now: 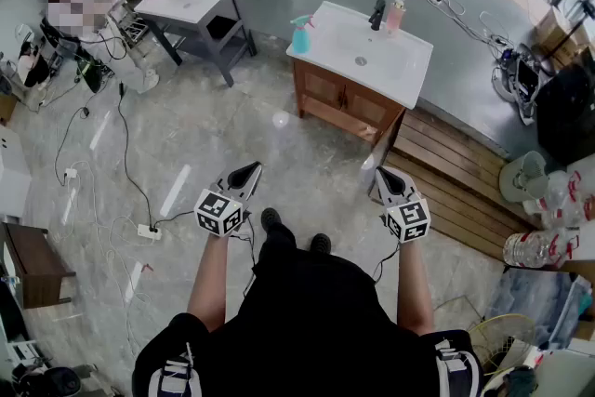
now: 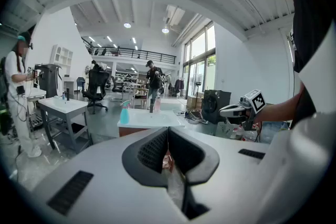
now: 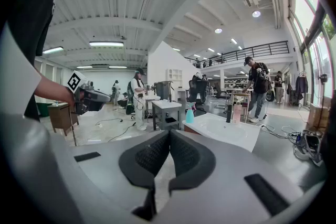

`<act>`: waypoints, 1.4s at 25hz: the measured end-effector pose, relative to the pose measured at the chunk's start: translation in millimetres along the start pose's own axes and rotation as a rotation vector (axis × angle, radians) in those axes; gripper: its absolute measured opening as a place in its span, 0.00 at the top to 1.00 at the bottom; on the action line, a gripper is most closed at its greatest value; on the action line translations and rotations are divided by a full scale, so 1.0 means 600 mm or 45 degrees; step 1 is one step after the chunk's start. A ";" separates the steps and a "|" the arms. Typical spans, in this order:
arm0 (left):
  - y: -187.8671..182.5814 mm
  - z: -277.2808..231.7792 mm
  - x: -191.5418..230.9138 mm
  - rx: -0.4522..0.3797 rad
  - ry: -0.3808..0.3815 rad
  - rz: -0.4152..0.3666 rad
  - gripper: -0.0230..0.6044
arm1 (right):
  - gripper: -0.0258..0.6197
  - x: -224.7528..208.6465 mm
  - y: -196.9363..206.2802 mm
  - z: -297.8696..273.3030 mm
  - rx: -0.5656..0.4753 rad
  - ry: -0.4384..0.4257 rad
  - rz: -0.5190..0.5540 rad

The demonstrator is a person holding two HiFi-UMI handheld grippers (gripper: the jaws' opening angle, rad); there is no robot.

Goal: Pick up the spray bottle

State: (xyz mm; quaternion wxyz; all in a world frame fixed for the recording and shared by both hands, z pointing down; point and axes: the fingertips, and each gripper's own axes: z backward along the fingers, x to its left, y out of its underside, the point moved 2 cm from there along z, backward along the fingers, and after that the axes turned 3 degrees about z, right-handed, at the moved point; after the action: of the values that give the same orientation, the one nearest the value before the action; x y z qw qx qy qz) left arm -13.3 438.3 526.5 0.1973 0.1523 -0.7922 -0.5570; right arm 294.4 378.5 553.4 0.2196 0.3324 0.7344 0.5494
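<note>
Floor separates me from the spray bottle at the counter's left corner, so my left gripper and right gripper ride closed, empty.

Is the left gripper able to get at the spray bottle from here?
Probably not yet. The left gripper hangs well short, with open floor between it and the spray bottle on the vanity corner. Nothing blocks the way, but the jaws are shut and a step forward looks needed.
</note>
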 end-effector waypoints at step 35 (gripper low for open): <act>-0.005 -0.009 0.093 -0.003 0.004 0.089 0.93 | 0.93 0.030 -0.040 -0.141 0.075 -0.001 0.028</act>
State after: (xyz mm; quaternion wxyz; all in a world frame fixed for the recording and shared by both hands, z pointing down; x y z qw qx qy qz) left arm -59.7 406.9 533.4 0.2182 0.1253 -0.7960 -0.5506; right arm 218.4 331.5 556.6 0.2041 0.3469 0.7466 0.5297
